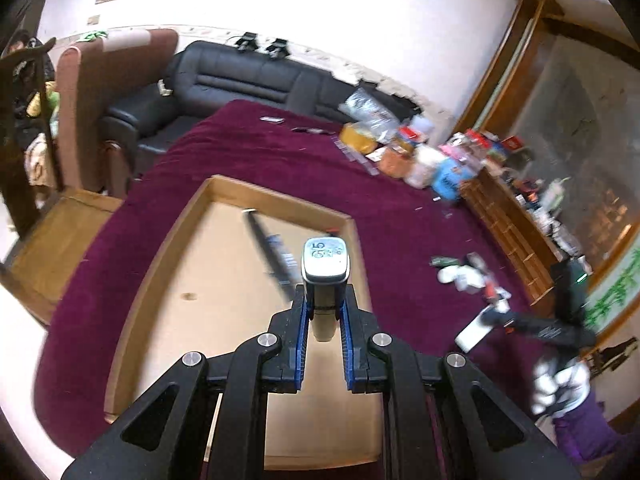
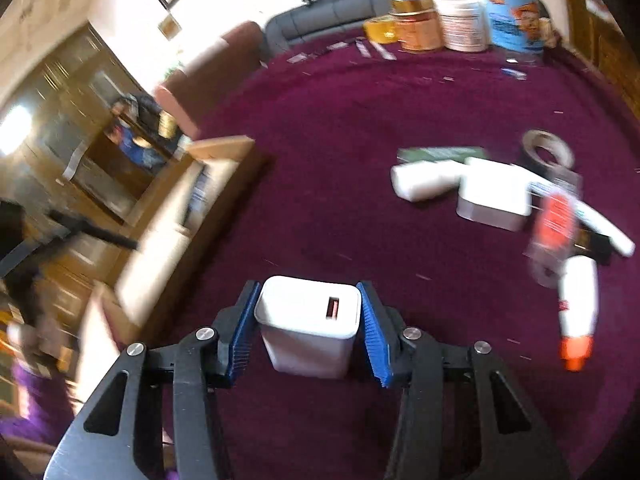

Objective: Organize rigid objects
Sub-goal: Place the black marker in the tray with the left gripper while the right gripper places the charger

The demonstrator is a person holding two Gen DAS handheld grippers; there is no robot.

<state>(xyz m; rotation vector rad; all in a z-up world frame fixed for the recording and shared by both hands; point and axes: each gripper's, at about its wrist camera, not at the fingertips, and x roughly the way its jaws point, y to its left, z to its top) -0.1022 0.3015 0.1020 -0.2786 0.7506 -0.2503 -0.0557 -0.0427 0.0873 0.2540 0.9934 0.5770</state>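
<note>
The left gripper (image 1: pixel 324 300) is clamping a small grey device with a display (image 1: pixel 324 264), its jaws nearly closed and its blue pads (image 1: pixel 305 320) pressing on the device's narrow body. It is holding the device above a shallow wooden tray (image 1: pixel 224 196) that is sitting on a maroon tablecloth (image 1: pixel 400 216); a dark, blurred stick-like object (image 1: pixel 266 252) is lying inside the tray toward its far side.

The right gripper (image 2: pixel 308 320) is holding a white USB charger block (image 2: pixel 308 324) between its blue pads (image 2: pixel 372 336), jaws about half open and closing onto the block's sides, with the port facing the camera. To the right on the cloth, a cluster of items is lying: a white adapter (image 2: pixel 492 196), a white cylinder (image 2: pixel 420 180), a tape roll (image 2: pixel 546 152) and a white bottle with an orange tip (image 2: pixel 576 312). Tubs and cans (image 2: pixel 460 24) are standing at the far edge.
</note>
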